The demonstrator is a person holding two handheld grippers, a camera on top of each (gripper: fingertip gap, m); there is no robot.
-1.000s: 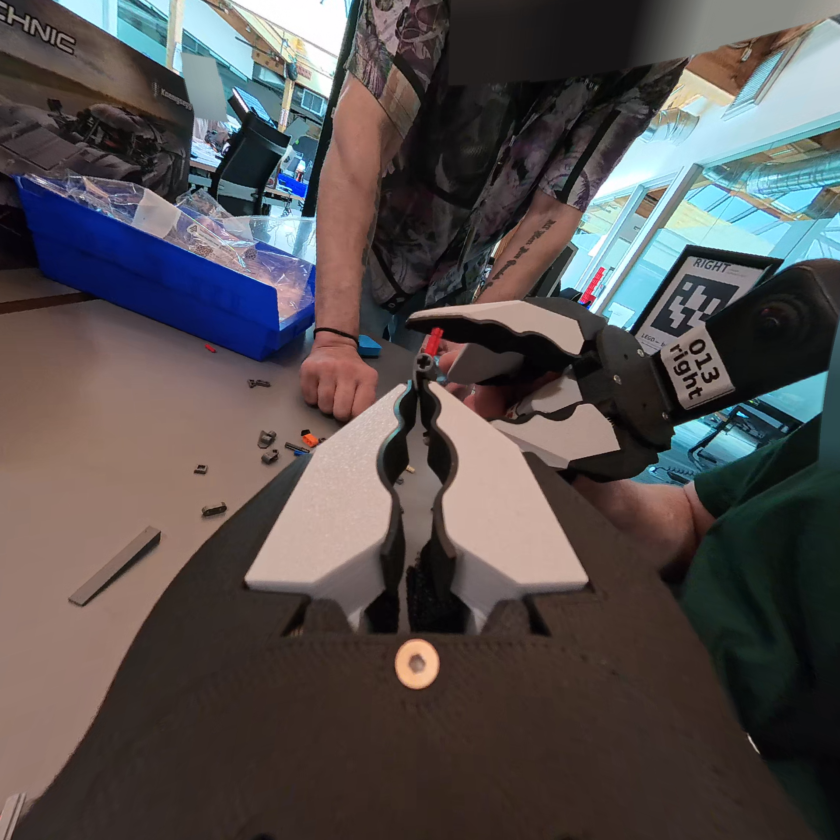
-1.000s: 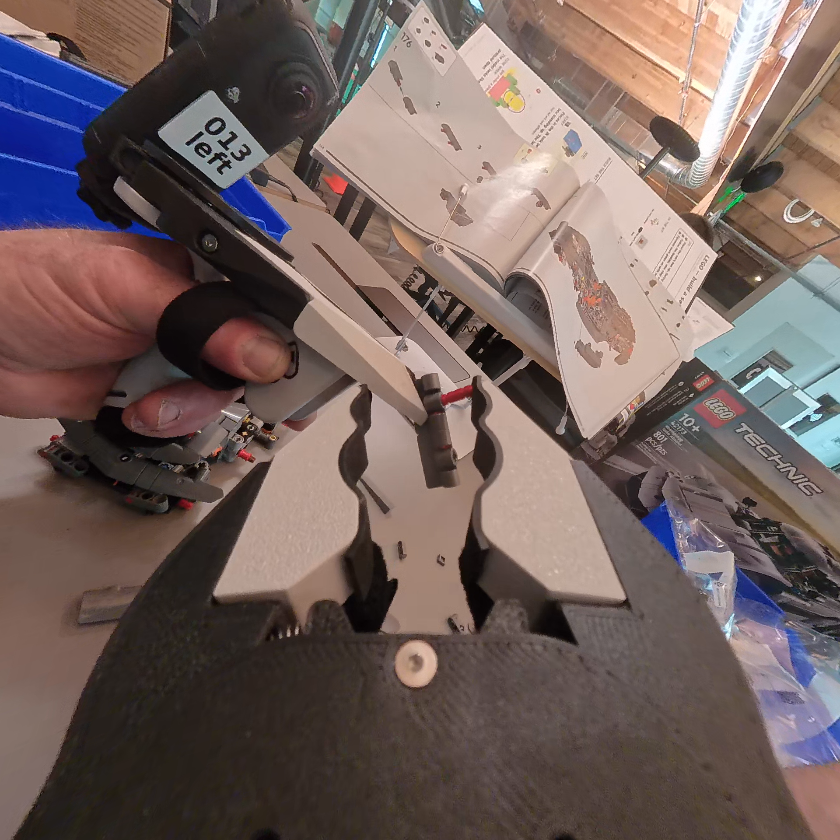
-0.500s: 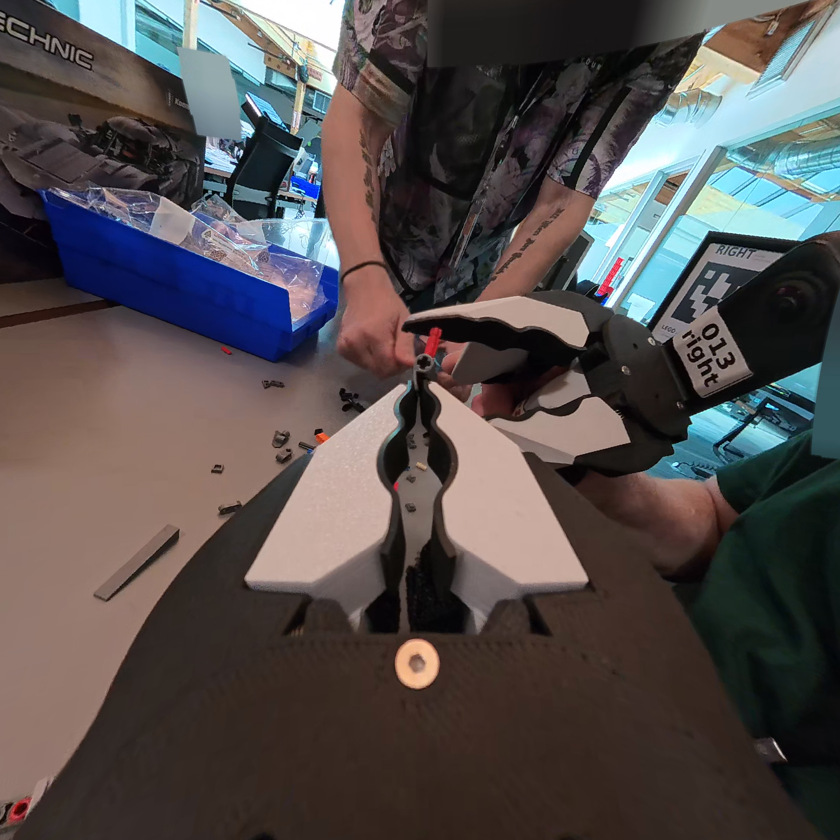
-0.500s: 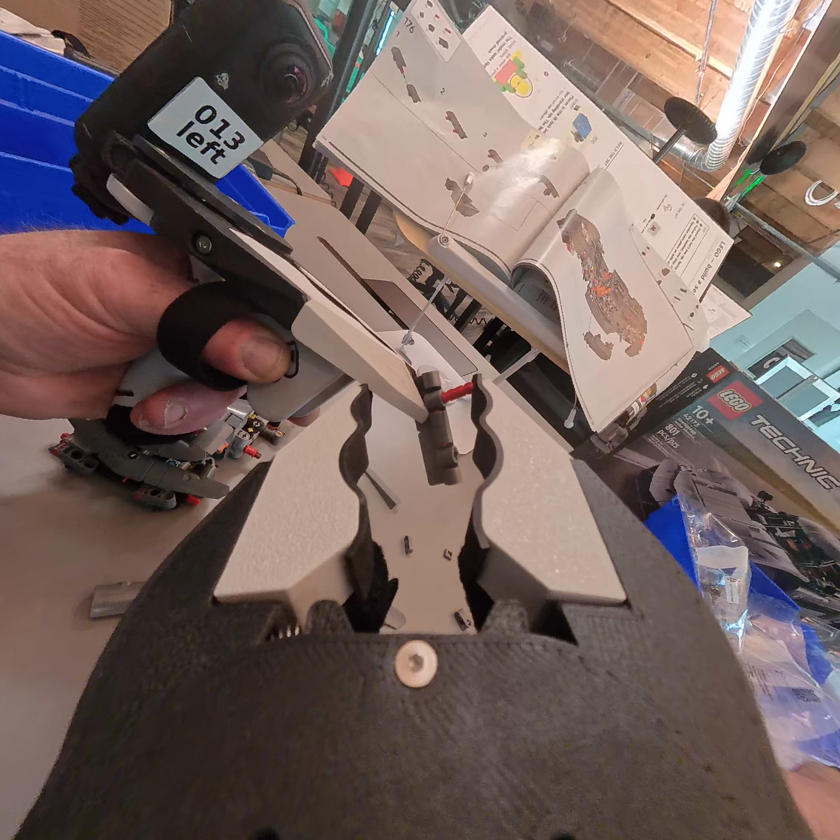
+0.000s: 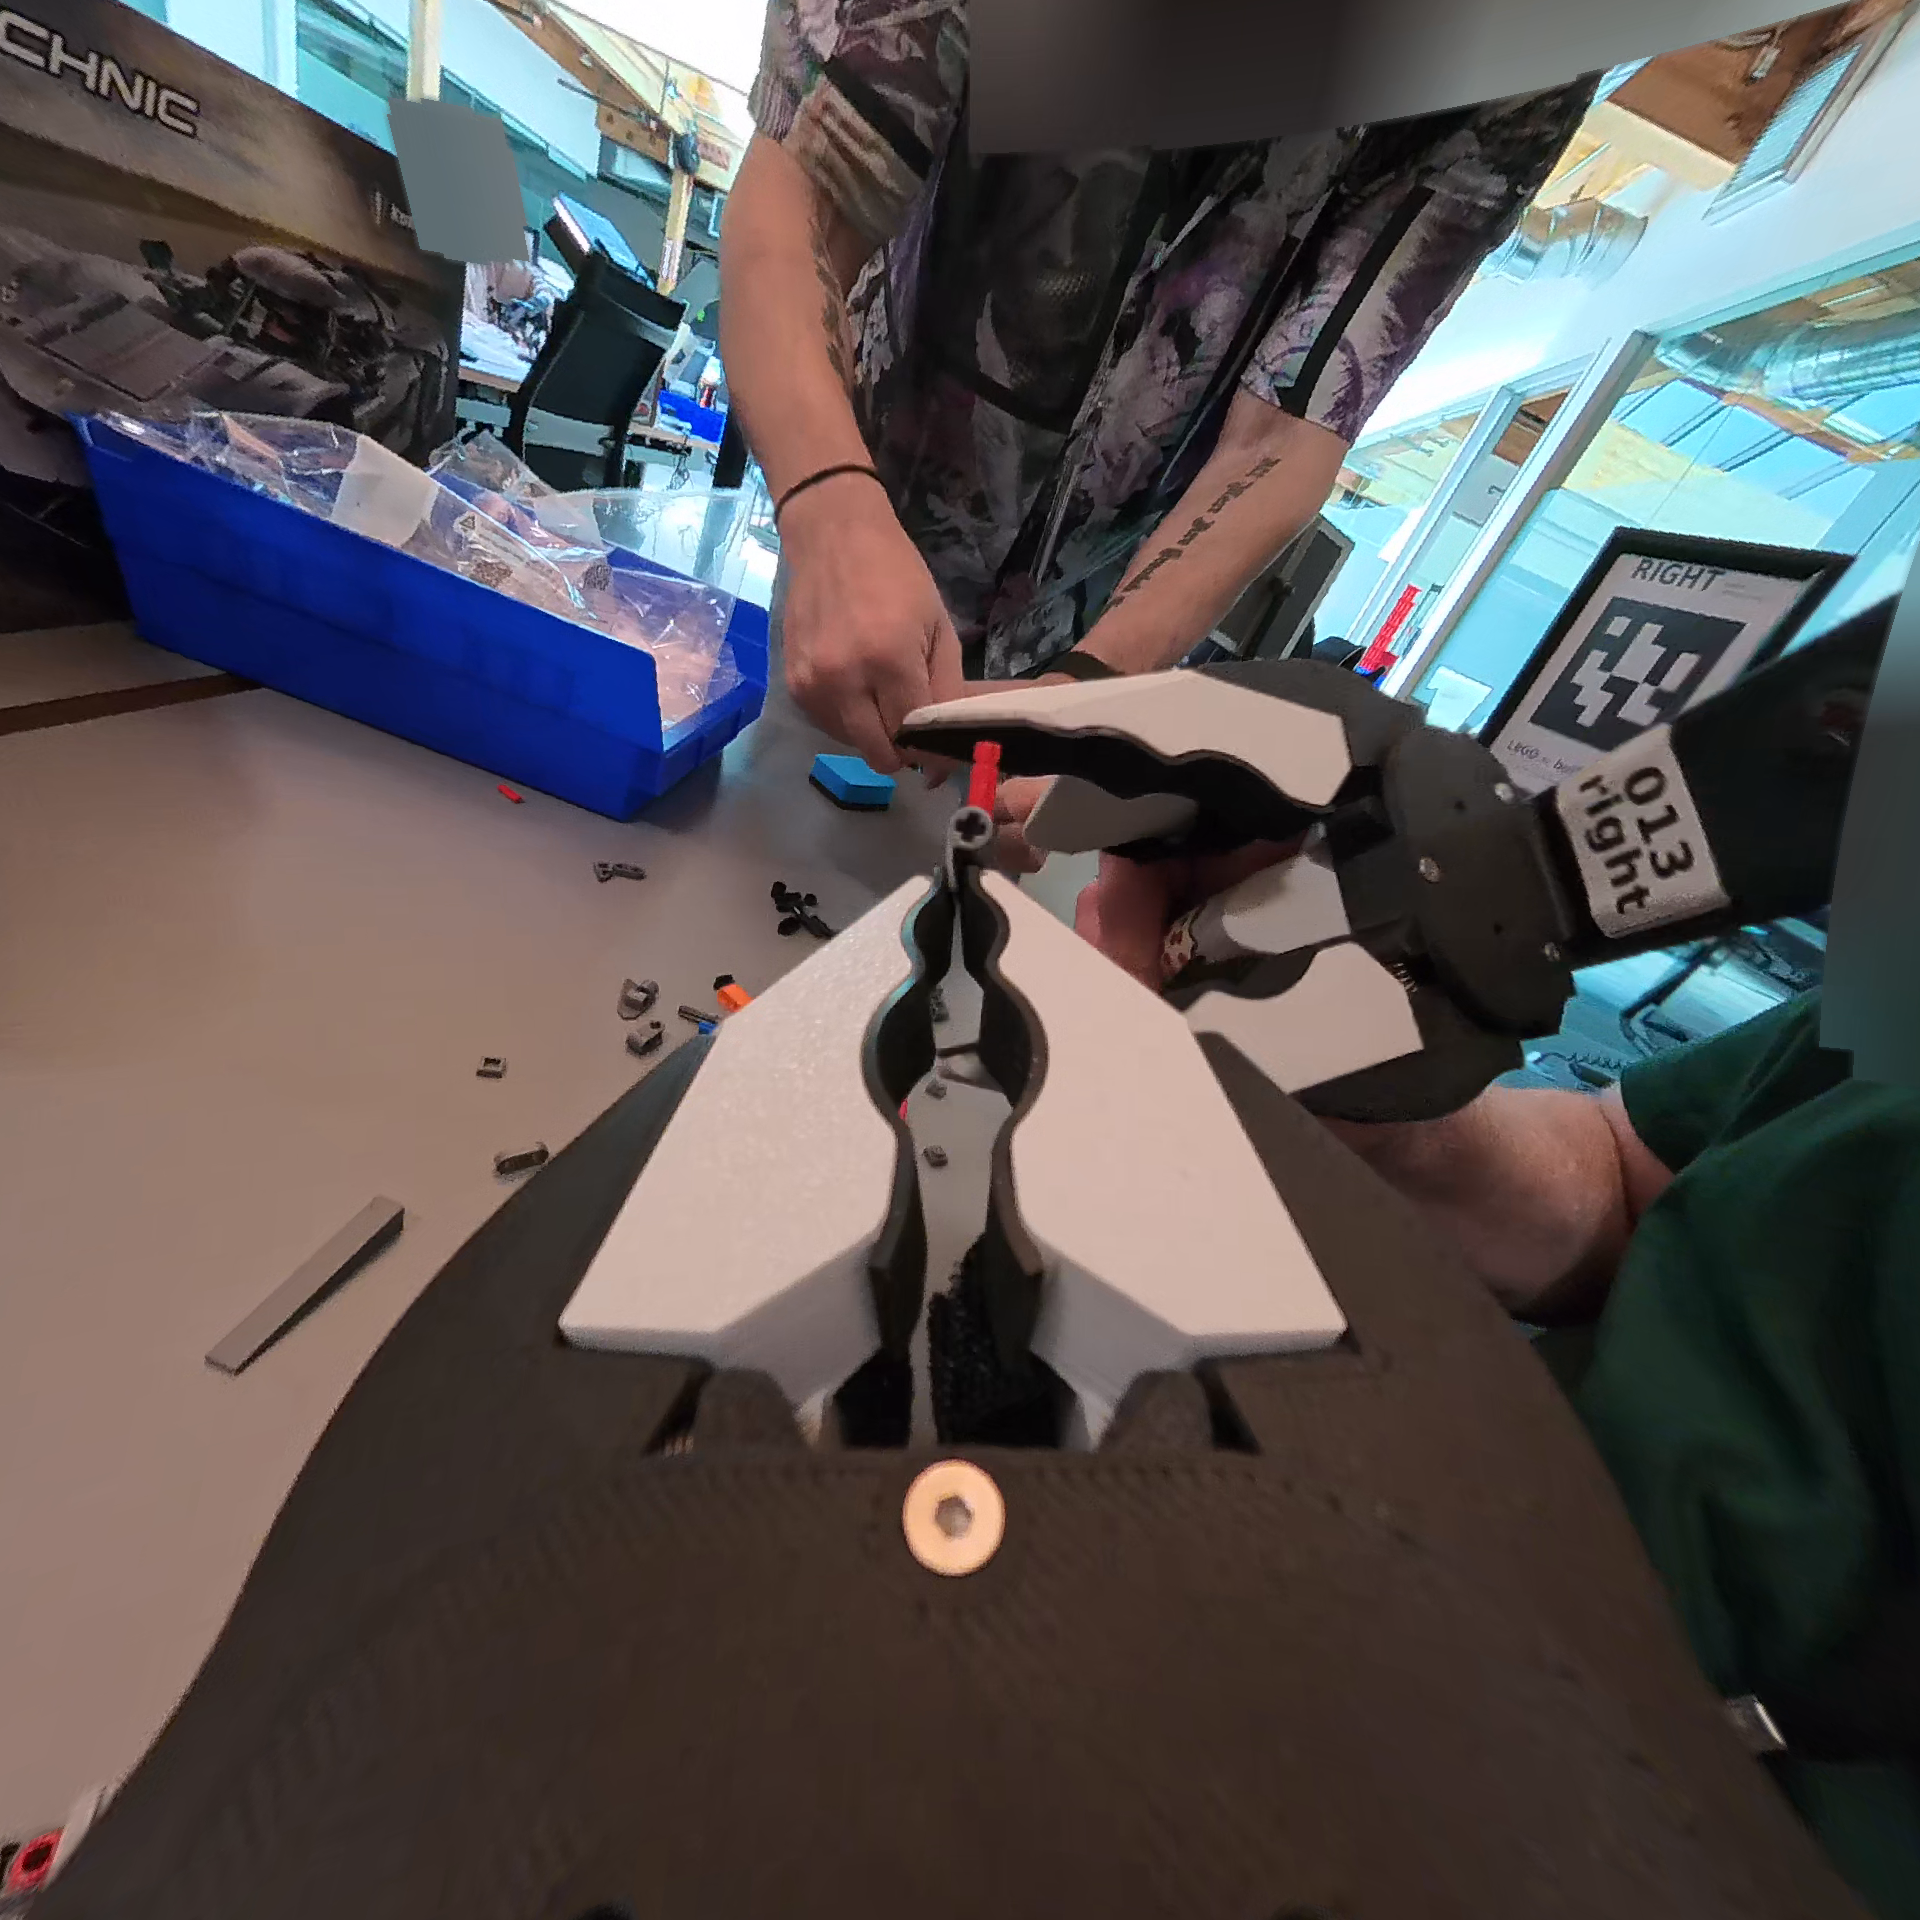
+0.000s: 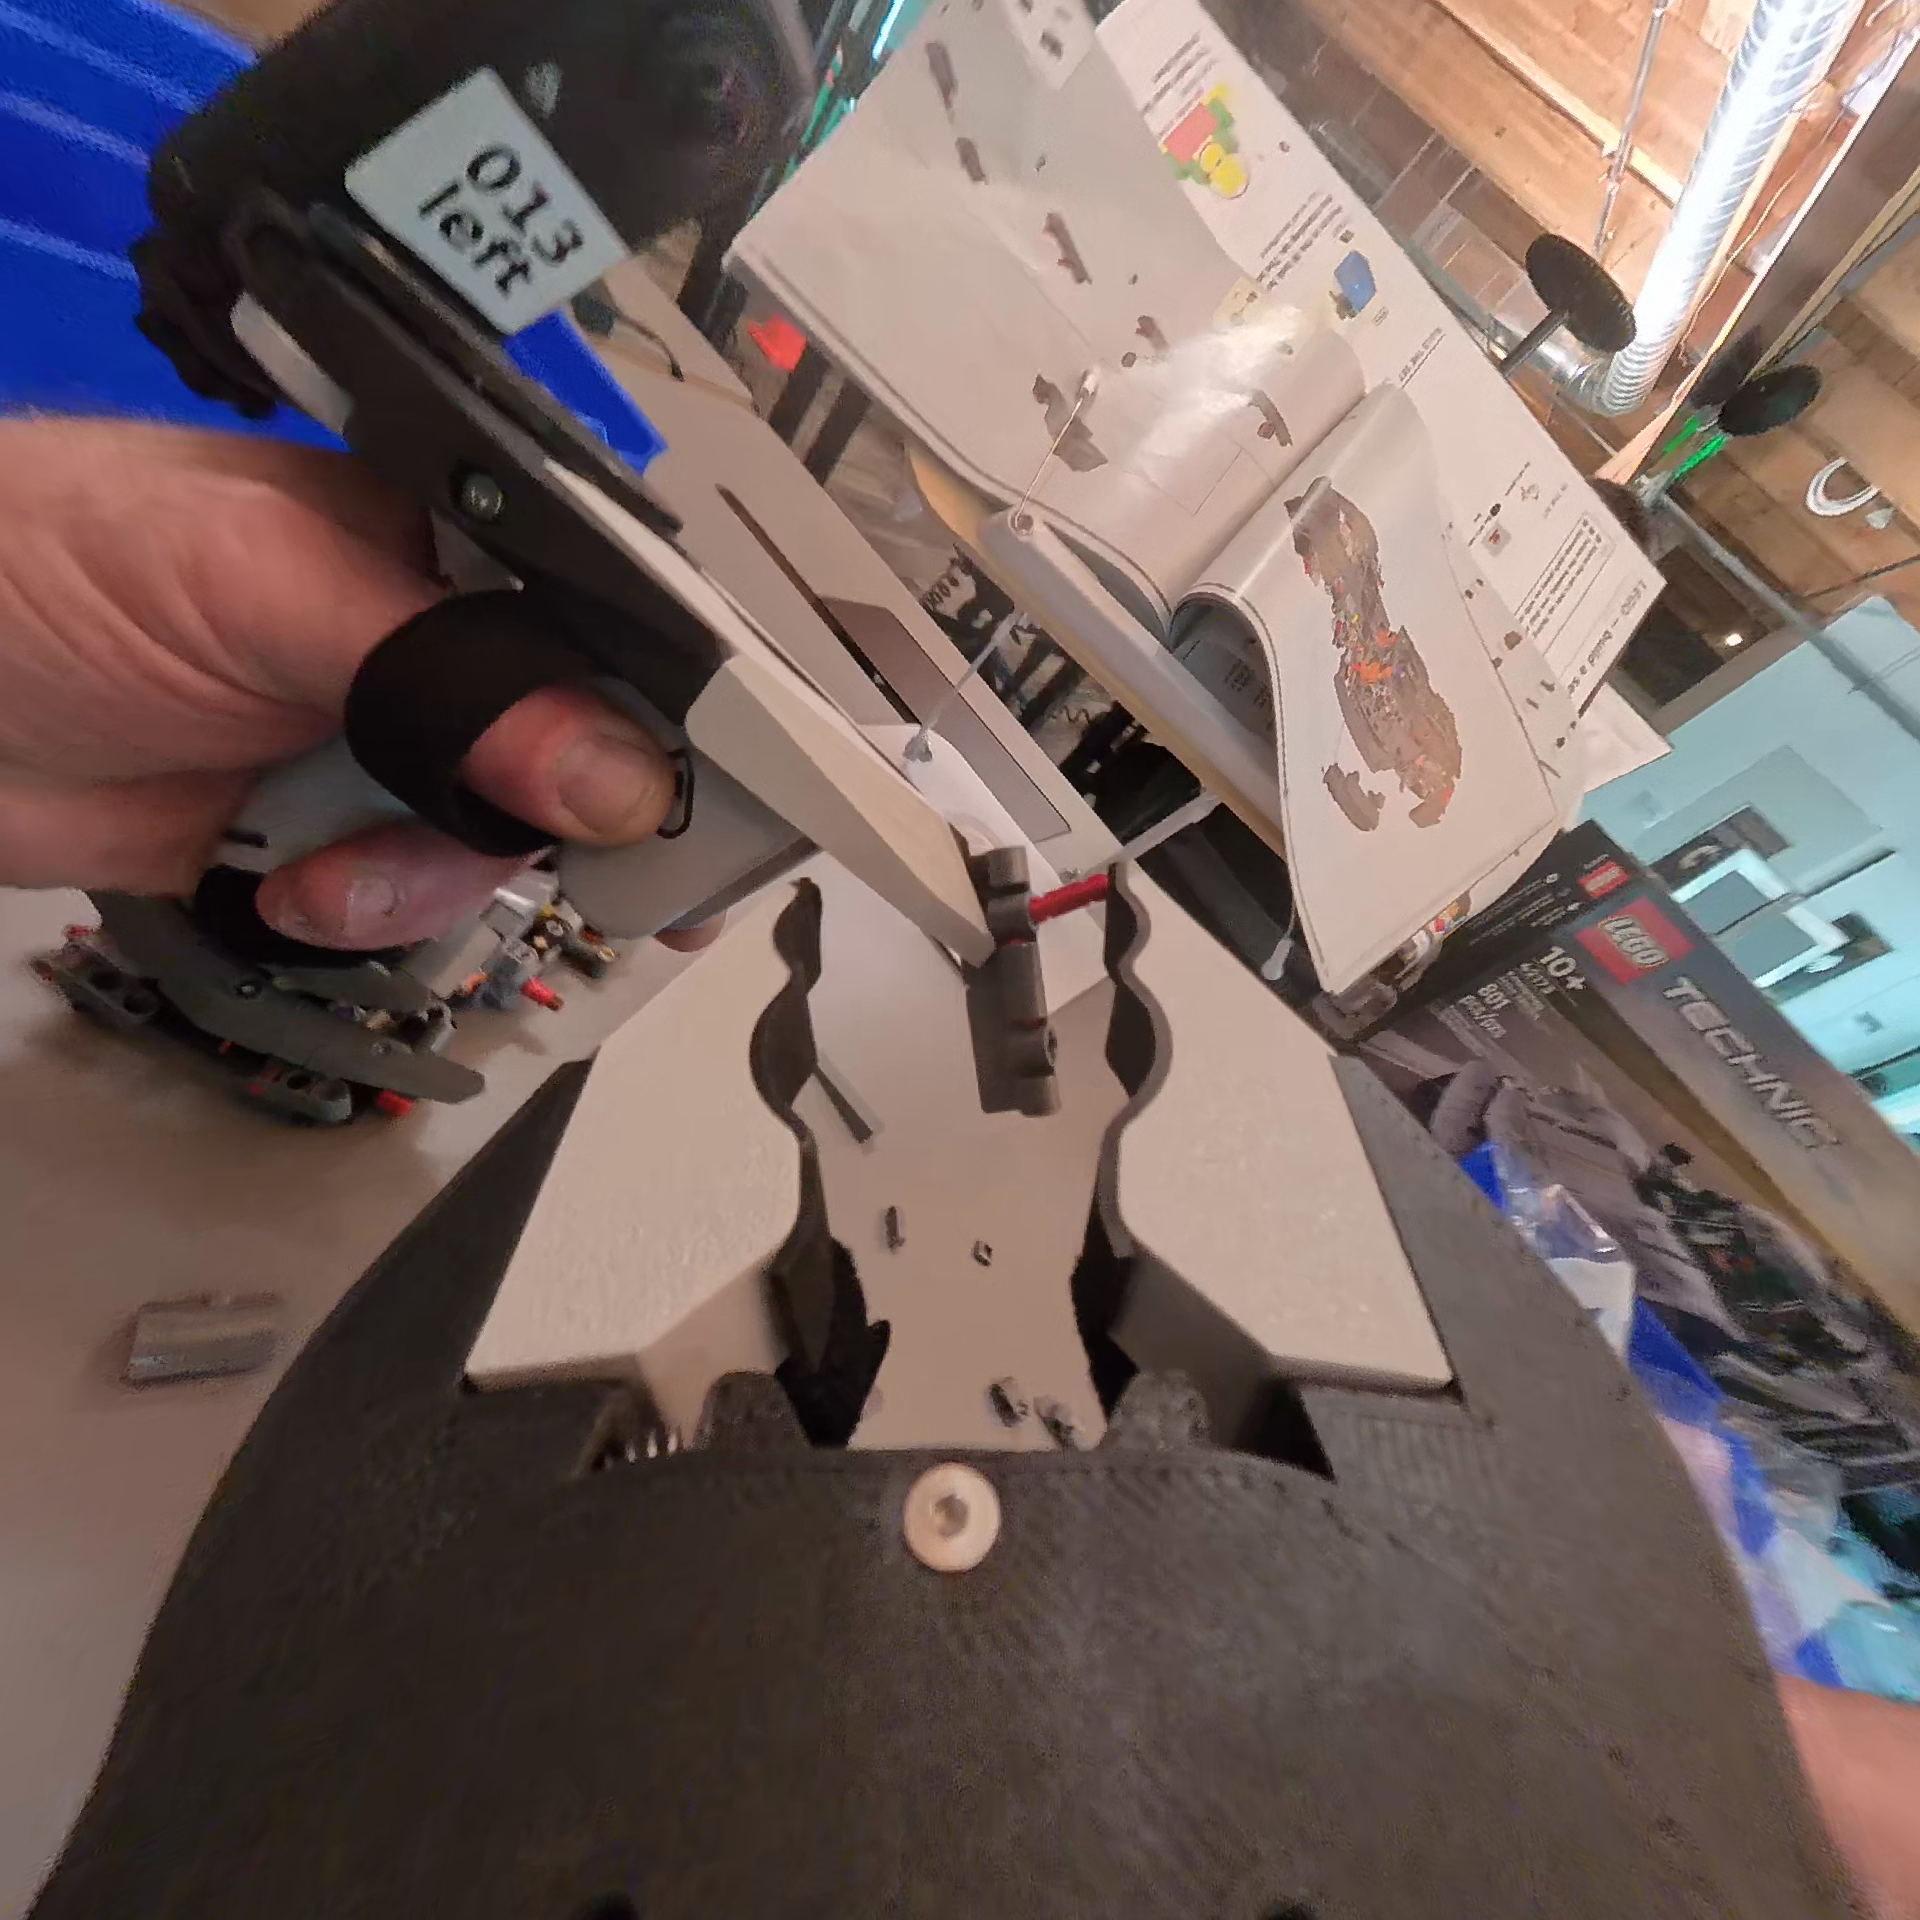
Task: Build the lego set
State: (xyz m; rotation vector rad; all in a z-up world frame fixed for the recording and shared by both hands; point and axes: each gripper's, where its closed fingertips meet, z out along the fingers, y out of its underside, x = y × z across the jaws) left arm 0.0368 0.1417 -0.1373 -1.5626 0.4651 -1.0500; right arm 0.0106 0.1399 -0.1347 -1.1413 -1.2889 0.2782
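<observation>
Bystander's hand [image 5: 852, 644] has lifted off table, upper centre. My left gripper [image 5: 961, 883] stays clamped on grey beam [image 6: 1013, 997], frame centre; right gripper [image 6: 961, 914] spread, nudging red pin [image 6: 1065, 896]. Next: seat pin squarely.

**Room and background**

The work surface is a smooth grey table [image 5: 208, 987]. Beyond its far edge stand a black office chair [image 5: 582, 374] and desks. To the right of the chair, tall glass partitions in white frames [image 5: 1538, 457] admit bright daylight. Above the table, the right wrist view shows warm wooden wall and ceiling panelling [image 6: 1507, 135] and a ribbed silver ventilation duct [image 6: 1714, 187], with two round black fixtures [image 6: 1574, 291] mounted beside the duct.
</observation>
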